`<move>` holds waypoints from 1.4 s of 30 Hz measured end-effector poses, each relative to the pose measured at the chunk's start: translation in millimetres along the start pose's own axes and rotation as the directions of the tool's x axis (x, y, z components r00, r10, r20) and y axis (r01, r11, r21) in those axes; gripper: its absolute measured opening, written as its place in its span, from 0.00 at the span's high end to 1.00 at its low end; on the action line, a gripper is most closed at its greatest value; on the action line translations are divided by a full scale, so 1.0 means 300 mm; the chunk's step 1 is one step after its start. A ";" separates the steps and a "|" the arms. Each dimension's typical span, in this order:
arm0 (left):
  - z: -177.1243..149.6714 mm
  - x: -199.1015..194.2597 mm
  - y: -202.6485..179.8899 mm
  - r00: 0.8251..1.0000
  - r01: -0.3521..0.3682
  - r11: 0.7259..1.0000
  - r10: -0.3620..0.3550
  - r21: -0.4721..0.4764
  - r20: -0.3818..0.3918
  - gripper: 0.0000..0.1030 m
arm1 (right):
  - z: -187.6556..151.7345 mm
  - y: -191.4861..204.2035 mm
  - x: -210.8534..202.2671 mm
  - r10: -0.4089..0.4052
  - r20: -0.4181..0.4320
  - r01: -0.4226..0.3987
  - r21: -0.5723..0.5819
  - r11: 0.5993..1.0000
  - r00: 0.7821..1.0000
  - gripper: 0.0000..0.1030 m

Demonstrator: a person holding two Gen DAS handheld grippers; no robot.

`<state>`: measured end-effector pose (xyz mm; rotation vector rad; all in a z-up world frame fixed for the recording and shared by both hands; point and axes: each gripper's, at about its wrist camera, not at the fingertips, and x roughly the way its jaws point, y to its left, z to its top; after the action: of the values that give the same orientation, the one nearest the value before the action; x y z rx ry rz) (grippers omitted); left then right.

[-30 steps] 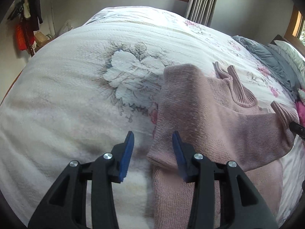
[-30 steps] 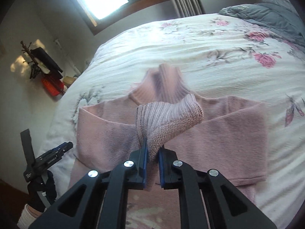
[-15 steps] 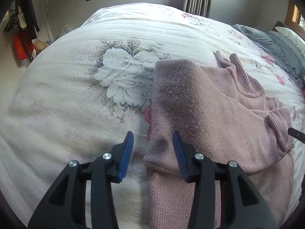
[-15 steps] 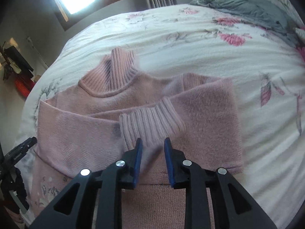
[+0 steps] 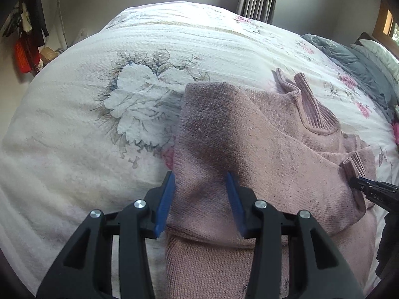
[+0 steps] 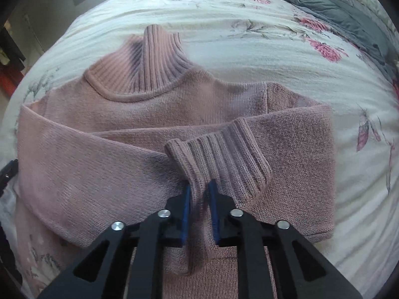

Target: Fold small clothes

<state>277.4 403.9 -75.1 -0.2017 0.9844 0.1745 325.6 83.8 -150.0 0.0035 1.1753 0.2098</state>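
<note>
So the pink sweater (image 6: 124,164) lies flat on the bed (image 5: 74,149), right tongs (image 6: 199,189) nearly closed around the ribbed cuff (image 6: 224,159) to lay that sleeve across, left tongs (image 5: 200,182) wide open straddling the folded edge.

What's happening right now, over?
Left gripper open over sweater edge. Right gripper pinching sleeve cuff. Both sleeves folded across. Nothing blocking.

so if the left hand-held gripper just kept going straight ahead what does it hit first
Most likely the folded pink sweater: the left hand-held gripper is open with its fingers astride the sweater's folded sleeve edge, so knit fabric lies directly ahead. Beyond it is the floral bedspread. Depth is uncertain.
</note>
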 end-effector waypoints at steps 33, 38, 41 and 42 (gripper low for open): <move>0.144 0.050 0.076 0.992 -0.112 0.993 0.113 -0.030 0.046 0.57 | -0.032 -0.431 -0.104 0.178 0.076 -0.189 0.175 0.966 0.981 0.89; 0.175 0.057 0.056 0.990 -0.119 0.993 0.120 -0.022 0.076 0.57 | -0.057 -0.491 -0.192 0.127 0.165 -0.160 0.203 0.966 0.978 0.90; 0.185 0.093 0.030 0.986 -0.152 0.988 0.152 -0.001 0.067 0.57 | -0.083 -0.510 -0.150 0.073 0.122 -0.097 0.204 0.974 0.990 0.90; 0.188 0.114 0.027 0.986 -0.156 0.988 0.156 0.001 0.053 0.56 | -0.087 -0.513 -0.131 0.083 0.110 -0.104 0.203 0.974 0.991 0.90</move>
<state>339.5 427.4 -74.1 -0.1144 0.9475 0.3189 312.0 -76.5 -141.5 0.2514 1.0930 0.1669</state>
